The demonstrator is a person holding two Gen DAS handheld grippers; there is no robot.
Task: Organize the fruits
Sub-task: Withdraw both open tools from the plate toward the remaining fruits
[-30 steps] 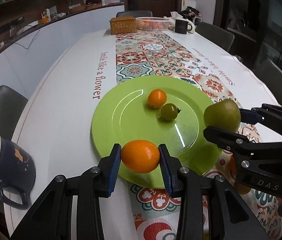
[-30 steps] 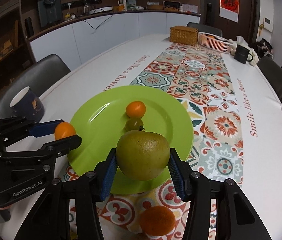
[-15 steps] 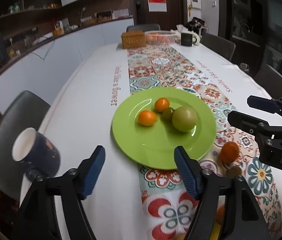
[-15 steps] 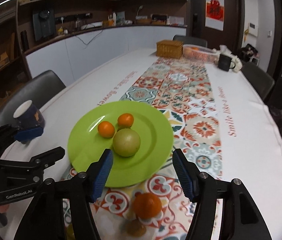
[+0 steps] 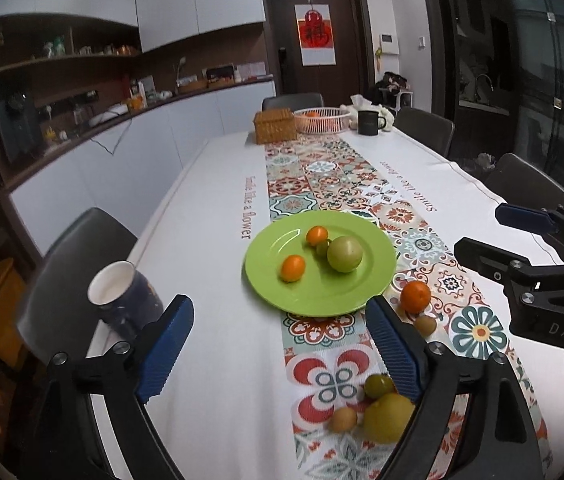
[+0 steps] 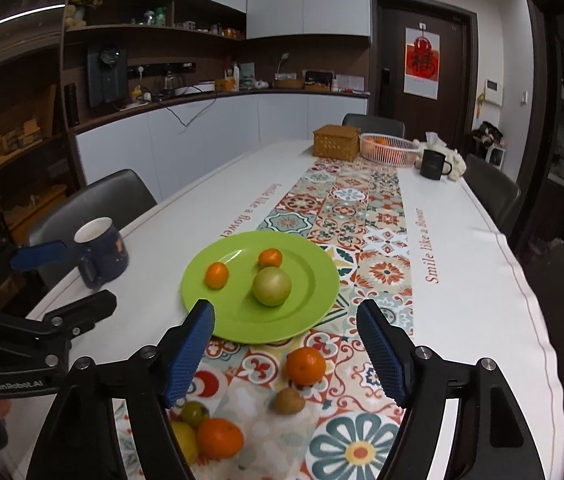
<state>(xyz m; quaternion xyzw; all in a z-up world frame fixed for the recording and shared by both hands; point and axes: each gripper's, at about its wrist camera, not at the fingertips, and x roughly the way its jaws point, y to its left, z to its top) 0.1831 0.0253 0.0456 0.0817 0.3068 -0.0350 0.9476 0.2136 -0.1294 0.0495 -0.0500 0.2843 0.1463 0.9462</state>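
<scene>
The green plate [image 5: 274,292] [image 6: 314,276] holds a big green pear [image 5: 345,254] [image 6: 271,286], two small oranges [image 5: 293,268] [image 6: 270,258] and a small green fruit [image 5: 323,247]. Loose on the runner lie an orange [image 5: 415,297] [image 6: 305,366], a brown fruit [image 6: 289,401], a lemon [image 5: 388,418], a small green fruit [image 5: 378,386] and another orange [image 6: 219,438]. My left gripper [image 5: 278,316] hovers short of the plate, jaws opening with nothing between them. My right gripper [image 6: 285,316] also hangs back, jaws opening and empty.
A dark blue mug [image 5: 122,300] [image 6: 102,252] stands near the table's left edge. A wicker box [image 5: 275,126], a pink basket [image 5: 324,119] and a black mug [image 5: 368,123] sit at the far end. Chairs line both sides.
The left gripper let go of an orange and the right let go of the pear; both fruits now rest on the plate. Both grippers opened and drew back and upward.
</scene>
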